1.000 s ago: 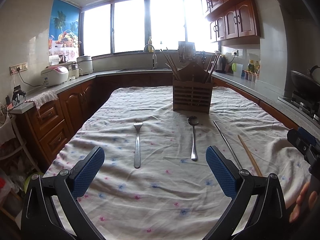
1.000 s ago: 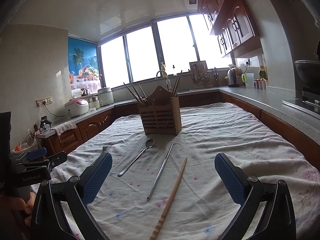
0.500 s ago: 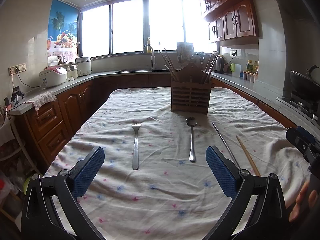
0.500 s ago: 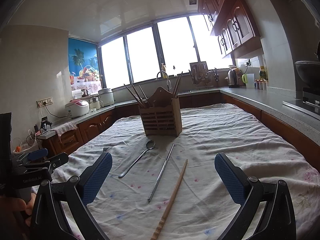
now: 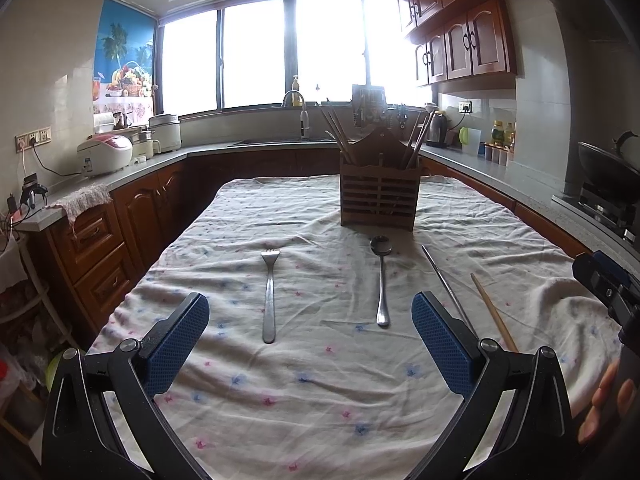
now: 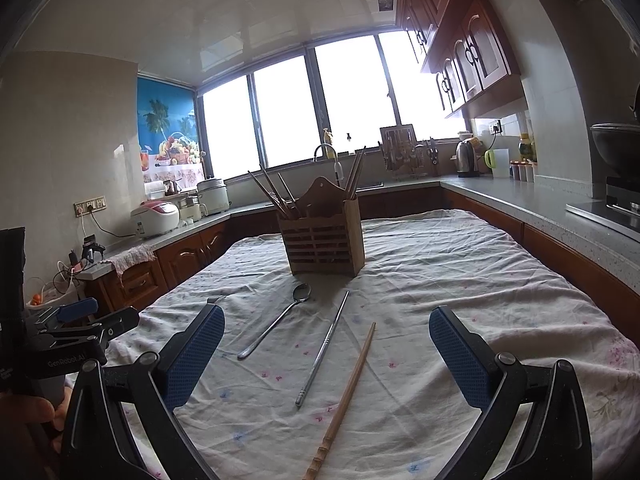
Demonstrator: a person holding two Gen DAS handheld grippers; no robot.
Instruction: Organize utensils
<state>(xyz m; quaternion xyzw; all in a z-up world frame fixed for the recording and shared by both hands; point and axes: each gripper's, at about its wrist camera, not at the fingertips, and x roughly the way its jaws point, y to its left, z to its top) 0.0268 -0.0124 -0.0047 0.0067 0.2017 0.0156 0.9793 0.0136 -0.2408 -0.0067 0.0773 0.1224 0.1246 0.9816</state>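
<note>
A wooden utensil holder [image 5: 379, 204] with several chopsticks stands at the middle of the cloth-covered table; it also shows in the right wrist view [image 6: 322, 246]. In front of it lie a fork [image 5: 269, 294], a spoon [image 5: 381, 276] [image 6: 276, 320], a metal chopstick [image 5: 447, 288] [image 6: 323, 346] and a wooden chopstick [image 5: 493, 312] [image 6: 345, 396]. My left gripper [image 5: 310, 344] is open and empty, hovering near the fork and spoon handles. My right gripper [image 6: 326, 364] is open and empty above the two chopsticks.
The table wears a white flowered cloth [image 5: 320, 380]. Counters with wooden cabinets ring the room: rice cookers [image 5: 105, 153] at left, a sink tap [image 5: 302, 114] at the back, a kettle [image 6: 465, 157] and wok [image 5: 608, 168] at right.
Both views have tilted slightly, so the utensils and holder sit a little lower and nearer in frame. Both grippers stay open and nothing on the table has moved.
</note>
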